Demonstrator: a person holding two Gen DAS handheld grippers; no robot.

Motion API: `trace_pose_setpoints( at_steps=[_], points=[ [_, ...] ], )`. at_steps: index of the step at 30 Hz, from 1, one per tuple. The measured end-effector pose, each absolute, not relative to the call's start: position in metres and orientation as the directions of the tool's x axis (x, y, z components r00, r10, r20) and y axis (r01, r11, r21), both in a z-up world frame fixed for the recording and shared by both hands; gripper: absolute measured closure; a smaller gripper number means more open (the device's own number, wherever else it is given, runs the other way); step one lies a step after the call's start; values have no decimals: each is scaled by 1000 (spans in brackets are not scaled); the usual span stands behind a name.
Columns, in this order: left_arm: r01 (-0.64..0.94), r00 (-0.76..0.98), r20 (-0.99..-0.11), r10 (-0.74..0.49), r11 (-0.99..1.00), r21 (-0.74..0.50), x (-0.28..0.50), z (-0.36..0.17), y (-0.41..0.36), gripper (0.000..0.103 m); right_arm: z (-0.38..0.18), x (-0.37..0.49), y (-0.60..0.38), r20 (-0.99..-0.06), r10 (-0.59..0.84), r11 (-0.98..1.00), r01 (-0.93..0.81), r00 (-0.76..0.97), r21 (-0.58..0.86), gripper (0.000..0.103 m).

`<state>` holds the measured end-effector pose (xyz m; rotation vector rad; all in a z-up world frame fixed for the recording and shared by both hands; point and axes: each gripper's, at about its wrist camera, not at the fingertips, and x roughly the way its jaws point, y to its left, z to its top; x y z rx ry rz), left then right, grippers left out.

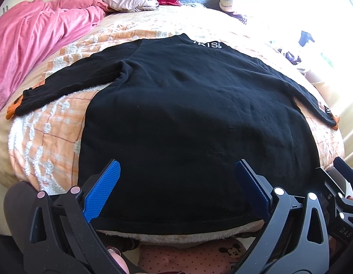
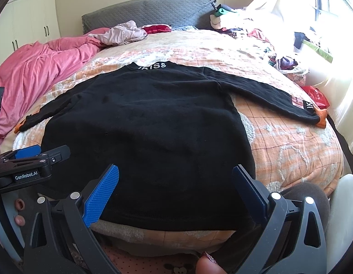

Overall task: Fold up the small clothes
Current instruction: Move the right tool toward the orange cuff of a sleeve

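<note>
On the quilted bed, a black sweater is lying flat, sleeves out; the left gripper and right gripper are hovering spread-fingered over its hem, seemingly readying the first fold, which needs a grasp.

My left tool and right tool look like matt black plastic, with small shiny metal pins at the joints and blue pads in a fine knurled texture. The black sweater is soft, fuzzy knit cloth, matt all over, with orange cuffs. Under it the orange quilt is cloth with raised, nubbly white tufting. The pink blanket has a slightly velvety sheen. The grey headboard is quilted matt fabric.
</note>
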<state>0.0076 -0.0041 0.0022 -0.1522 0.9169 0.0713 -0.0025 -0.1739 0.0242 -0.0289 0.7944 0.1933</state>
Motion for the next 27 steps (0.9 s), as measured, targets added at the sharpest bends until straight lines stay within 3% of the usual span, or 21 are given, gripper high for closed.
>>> trace_pose_setpoints(
  at_steps=[27],
  points=[
    [-102, 602, -798, -24, 989, -107, 82, 13, -15, 8, 45, 83, -207, -698, 59, 998, -67, 714, 16, 4]
  ],
)
